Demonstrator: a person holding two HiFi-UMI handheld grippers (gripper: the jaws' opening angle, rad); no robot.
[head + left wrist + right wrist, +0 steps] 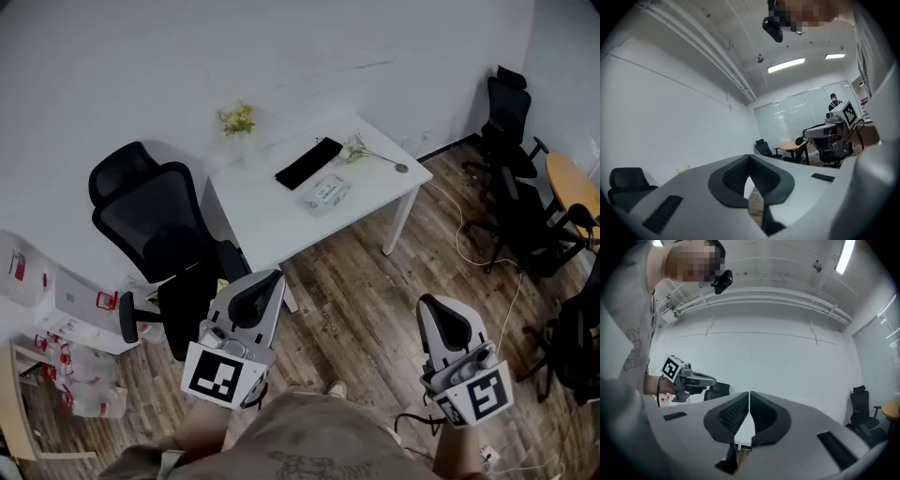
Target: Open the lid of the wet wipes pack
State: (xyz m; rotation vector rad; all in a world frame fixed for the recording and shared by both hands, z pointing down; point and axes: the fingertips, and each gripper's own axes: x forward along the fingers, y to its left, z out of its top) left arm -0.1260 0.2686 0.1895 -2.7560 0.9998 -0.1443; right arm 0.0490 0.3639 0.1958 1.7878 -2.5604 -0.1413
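The wet wipes pack point(324, 194) lies flat on the white table point(272, 225), near its middle, with the lid side up. Both grippers are held level over the wooden floor, well short of the table. My left gripper point(265, 279) is shut with nothing between its jaws; in the left gripper view the tips of that gripper point(749, 157) meet. My right gripper point(432, 302) is also shut and empty, and in the right gripper view its tips point(749, 393) touch. Neither gripper view shows the pack.
A black flat case point(308, 162) and a flower sprig point(367, 152) lie on the table behind the pack. A black office chair point(159, 234) stands left of the table. More chairs point(511, 131) and a round table point(574, 183) are at the right. A cable point(469, 244) runs across the floor.
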